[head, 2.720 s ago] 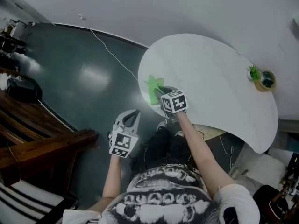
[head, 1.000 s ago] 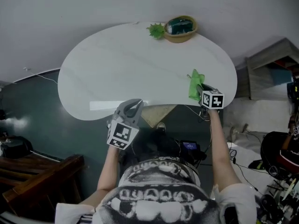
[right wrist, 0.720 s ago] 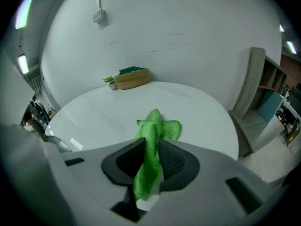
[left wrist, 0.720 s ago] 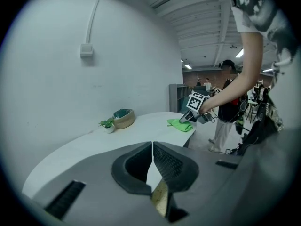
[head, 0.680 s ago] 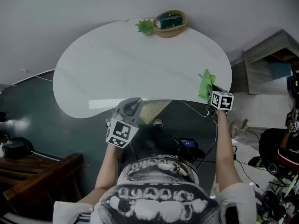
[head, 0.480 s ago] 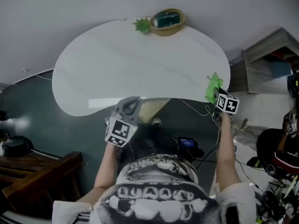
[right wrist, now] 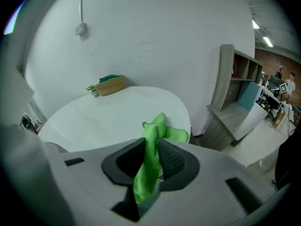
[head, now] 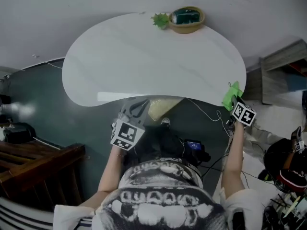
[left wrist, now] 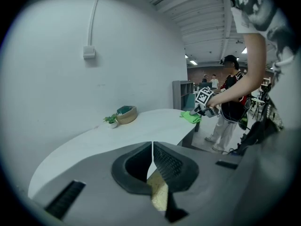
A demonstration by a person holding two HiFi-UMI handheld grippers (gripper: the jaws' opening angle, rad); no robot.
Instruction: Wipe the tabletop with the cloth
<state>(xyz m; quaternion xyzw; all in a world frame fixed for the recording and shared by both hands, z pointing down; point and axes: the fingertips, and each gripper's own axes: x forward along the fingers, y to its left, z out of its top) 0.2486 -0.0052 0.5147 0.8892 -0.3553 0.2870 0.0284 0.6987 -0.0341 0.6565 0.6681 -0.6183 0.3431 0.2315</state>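
Note:
A green cloth lies over the right end of the white kidney-shaped tabletop. My right gripper is shut on the cloth, whose free end rests on the table edge. My left gripper hangs below the table's near edge, its jaws shut with nothing between them. In the left gripper view the cloth and the right gripper show at the far end of the tabletop.
A small basket and a little green plant stand at the table's far edge by the wall. A grey shelf unit stands right of the table. Cables lie on the dark floor. People stand in the background.
My right gripper has dragged the cloth from the table's left end along the near edge to its right end. The left gripper has stayed shut near the front edge.

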